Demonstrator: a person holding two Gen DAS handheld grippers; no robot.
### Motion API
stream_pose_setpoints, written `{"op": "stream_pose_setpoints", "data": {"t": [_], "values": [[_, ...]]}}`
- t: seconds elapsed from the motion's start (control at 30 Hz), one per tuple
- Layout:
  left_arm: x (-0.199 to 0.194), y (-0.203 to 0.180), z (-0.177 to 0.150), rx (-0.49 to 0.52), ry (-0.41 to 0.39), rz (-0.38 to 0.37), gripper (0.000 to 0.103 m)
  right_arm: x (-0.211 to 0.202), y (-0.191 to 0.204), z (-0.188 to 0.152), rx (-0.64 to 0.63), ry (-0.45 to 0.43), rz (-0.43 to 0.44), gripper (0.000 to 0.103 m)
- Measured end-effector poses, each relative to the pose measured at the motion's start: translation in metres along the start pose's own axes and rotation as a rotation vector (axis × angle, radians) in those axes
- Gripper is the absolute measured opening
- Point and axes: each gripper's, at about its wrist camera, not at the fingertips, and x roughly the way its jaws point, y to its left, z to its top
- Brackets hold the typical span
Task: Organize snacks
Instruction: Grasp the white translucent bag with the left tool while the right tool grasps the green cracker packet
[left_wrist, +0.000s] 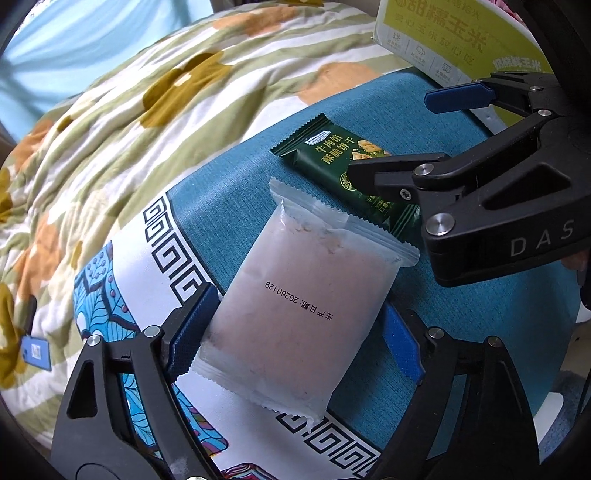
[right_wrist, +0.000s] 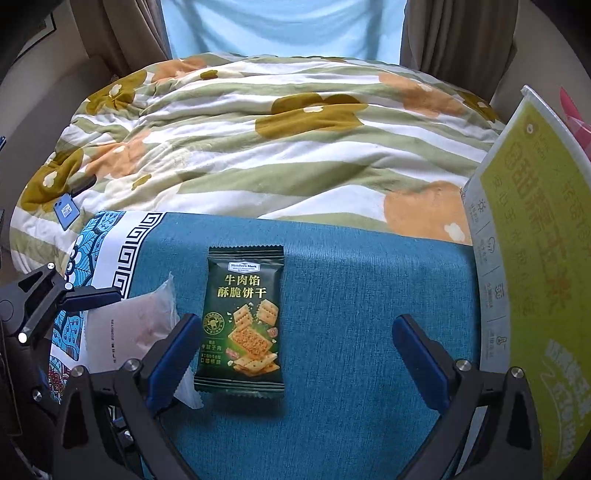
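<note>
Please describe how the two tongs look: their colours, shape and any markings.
Both the left tongs and the right tongs are made of black plastic, with triangular cut-outs in the arms and round silver screw heads at the joints. Each finger ends in a blue pad. In the left view, the body of the right tongs shows pale letters reading "DAS". No cables are visible.
</note>
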Motion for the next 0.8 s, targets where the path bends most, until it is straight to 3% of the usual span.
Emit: {"op": "stream_pose_setpoints", "data": {"t": [0.2,0.4,0.8], "values": [[-0.001,0.000,-0.002,-0.018,-0.003,0.011,0.080,0.006,0.007,0.000,-0.004,0.014,-0.006,0.101],[-0.004,0.010,-0.009,-0.054,0.010,0.024,0.079,0.012,0.014,0.002,-0.016,0.026,0.000,0.089],[-0.009,0.037,-0.024,-0.228,0.049,0.046,0.079,0.023,0.025,0.001,-0.012,0.055,-0.016,0.077]]}}
